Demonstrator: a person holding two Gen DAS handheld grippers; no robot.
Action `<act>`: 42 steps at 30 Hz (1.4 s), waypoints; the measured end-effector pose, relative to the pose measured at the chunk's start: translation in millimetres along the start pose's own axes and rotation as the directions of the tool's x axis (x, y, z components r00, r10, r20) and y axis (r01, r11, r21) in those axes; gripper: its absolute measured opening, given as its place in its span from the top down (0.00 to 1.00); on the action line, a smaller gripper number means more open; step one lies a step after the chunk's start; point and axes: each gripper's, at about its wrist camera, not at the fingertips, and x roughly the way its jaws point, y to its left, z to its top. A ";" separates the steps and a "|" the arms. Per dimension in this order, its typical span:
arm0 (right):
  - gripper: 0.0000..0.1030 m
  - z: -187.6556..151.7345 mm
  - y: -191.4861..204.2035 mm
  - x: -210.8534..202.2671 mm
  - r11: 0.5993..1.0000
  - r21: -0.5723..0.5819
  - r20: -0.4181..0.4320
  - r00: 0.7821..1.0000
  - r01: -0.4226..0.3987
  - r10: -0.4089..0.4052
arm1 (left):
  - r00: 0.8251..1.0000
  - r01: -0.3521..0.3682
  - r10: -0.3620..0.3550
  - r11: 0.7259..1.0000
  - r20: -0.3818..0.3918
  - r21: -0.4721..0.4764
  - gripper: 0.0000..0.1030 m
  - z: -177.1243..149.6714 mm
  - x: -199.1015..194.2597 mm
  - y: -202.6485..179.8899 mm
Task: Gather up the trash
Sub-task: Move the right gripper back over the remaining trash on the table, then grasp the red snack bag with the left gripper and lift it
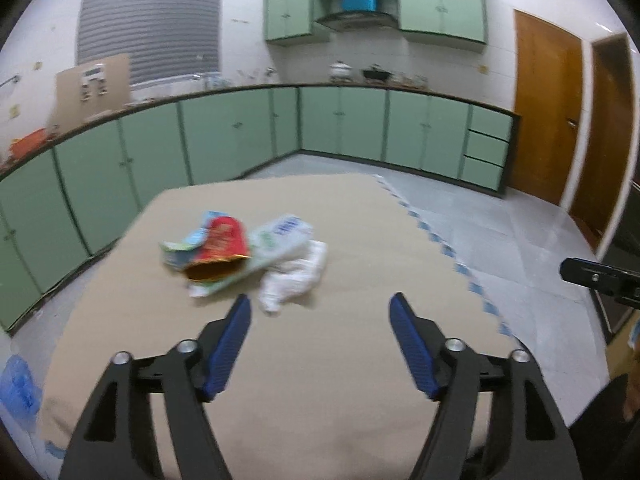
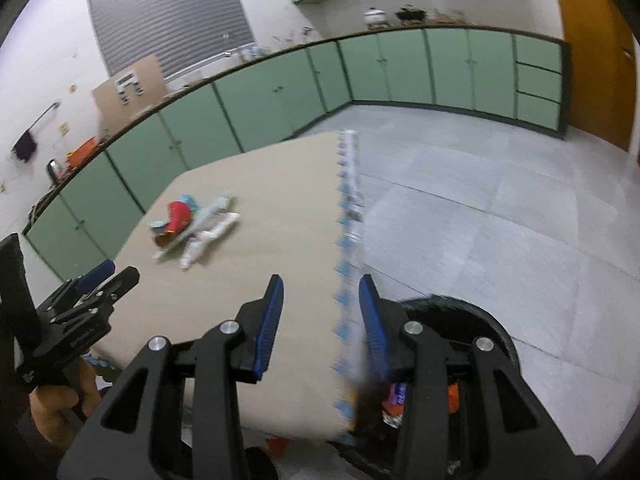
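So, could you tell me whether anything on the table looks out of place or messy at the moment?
Yes: a loose heap of trash lies on the beige table: a torn-open red snack bag over other wrappers, with a crumpled white plastic bag beside it. Neither the left gripper nor the right gripper holds anything.

Wrapper pile (image 1: 240, 252) lies on table (image 1: 360, 220), far-left of centre. Bin (image 2: 496, 344) stands on floor (image 2: 500, 208), near, just right of table edge.
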 end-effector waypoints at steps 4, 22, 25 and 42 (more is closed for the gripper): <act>0.56 12.0 35.4 12.2 0.997 -0.067 0.015 0.999 -0.043 0.044 | 0.998 -0.063 0.065 0.996 0.026 -0.057 0.17 6.8 3.3 31.0; 0.53 48.2 114.3 126.9 0.979 -0.151 -0.032 0.990 -0.141 0.137 | 0.989 -0.142 0.145 0.984 0.018 -0.103 0.14 11.1 60.0 82.2; 0.53 55.9 115.6 144.1 0.979 -0.147 -0.027 0.990 -0.140 0.138 | 0.990 -0.142 0.144 0.985 0.011 -0.096 0.14 13.0 74.1 84.0; 0.53 64.6 88.1 195.8 0.983 -0.107 -0.061 0.988 -0.149 0.143 | 0.983 -0.165 0.160 0.985 -0.096 -0.048 0.25 21.9 148.6 68.2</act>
